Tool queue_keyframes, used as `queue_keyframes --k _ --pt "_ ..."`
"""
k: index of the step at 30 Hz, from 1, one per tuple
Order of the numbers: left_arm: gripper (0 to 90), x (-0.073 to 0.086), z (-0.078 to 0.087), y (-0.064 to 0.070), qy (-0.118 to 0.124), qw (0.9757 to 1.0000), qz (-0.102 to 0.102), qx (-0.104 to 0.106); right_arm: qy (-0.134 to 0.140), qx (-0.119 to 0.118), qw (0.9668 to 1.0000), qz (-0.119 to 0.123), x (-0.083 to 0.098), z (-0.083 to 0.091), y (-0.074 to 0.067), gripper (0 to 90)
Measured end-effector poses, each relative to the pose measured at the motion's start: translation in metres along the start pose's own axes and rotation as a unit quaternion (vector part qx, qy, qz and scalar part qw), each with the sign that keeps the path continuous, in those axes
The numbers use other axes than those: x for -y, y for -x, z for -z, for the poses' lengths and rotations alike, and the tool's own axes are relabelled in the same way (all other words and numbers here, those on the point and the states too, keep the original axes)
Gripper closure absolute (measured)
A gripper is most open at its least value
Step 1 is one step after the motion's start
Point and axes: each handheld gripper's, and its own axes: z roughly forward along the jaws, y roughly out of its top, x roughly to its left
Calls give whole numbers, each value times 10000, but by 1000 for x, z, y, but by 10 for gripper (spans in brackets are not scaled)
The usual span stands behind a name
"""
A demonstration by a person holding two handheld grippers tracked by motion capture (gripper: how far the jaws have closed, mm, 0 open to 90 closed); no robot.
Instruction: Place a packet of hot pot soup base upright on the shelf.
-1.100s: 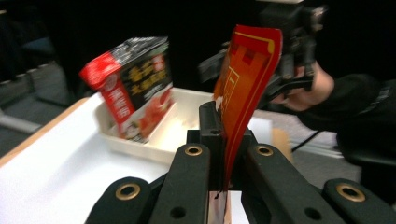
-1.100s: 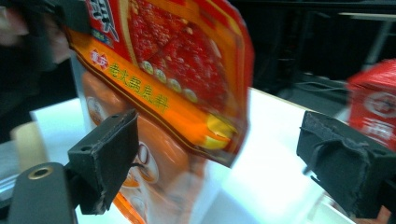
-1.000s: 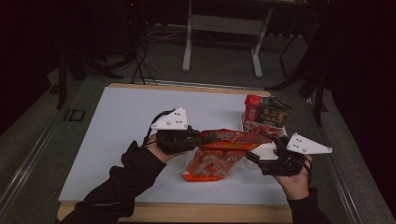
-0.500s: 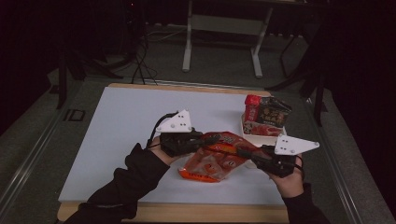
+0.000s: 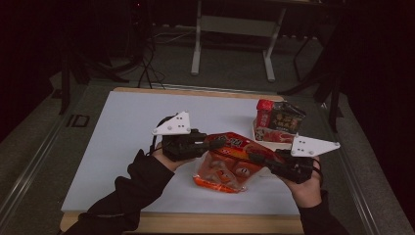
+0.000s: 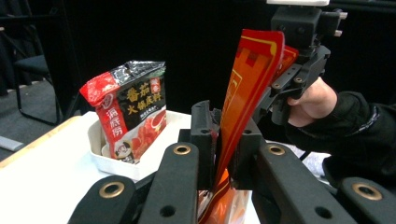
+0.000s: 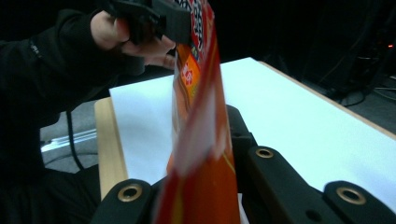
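Note:
An orange snack packet (image 5: 230, 161) hangs just above the white tabletop (image 5: 117, 147), held at both ends. My left gripper (image 5: 215, 143) is shut on its left top edge; its jaws have just eased open a little, with the packet (image 6: 252, 70) still pinched between the pads (image 6: 204, 140). From the right, my right gripper (image 5: 255, 157) is shut on the other end. In the right gripper view the packet (image 7: 201, 121) rises between the jaws of that gripper (image 7: 210, 135) and runs up to the left gripper (image 7: 173, 18).
A white tray (image 5: 259, 134) stands at the table's right, a red and black packet (image 5: 279, 120) upright in it; in the left gripper view the tray (image 6: 116, 165) lies just left of the jaws. A metal stand (image 5: 230, 24) is on the floor beyond the table.
My right gripper has shut on the orange packet's right end and risen a little. The packet now hangs stretched between both grippers. The left hand has stayed in place.

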Motion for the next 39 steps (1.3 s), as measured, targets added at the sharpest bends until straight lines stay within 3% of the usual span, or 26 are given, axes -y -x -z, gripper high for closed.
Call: queue_keyframes --k 4,6,8,10,14,18,22,25,30,34,37,39 --pt "742 2 1 -1 115 9999 62 -34 -107 54 9999 111 -7 1 -1 900" --pt "658 0 3 -1 212 9997 115 -68 -143 46 9998 154 -11 2 0 900" --pt "561 -2 4 0 269 9995 89 -102 -124 47 9998 163 -14 4 2 900" --pt "439 -4 6 3 246 9992 24 -307 -113 50 9998 141 -17 6 5 900" --pt "165 -5 9 4 186 9992 89 -334 -72 44 9998 193 -24 11 9 900" --pt "106 -2 13 1 274 9987 247 -365 -28 85 9996 262 -33 17 13 900" --pt "83 0 17 1 213 9985 291 -412 42 181 9994 301 -42 24 19 900" --pt "15 3 20 2 102 9984 323 -442 171 221 9991 313 -50 31 24 900" --pt "0 15 24 0 -85 9974 458 -546 307 404 9981 362 -63 44 31 900" --pt "0 29 29 -2 -124 9964 546 -644 331 543 9972 390 -71 54 36 900" --pt "6 40 32 -3 -83 9961 650 -588 361 679 9964 368 -76 62 43 900" --pt "30 46 33 -1 -93 9953 683 -687 390 774 9957 340 -76 68 47 900"
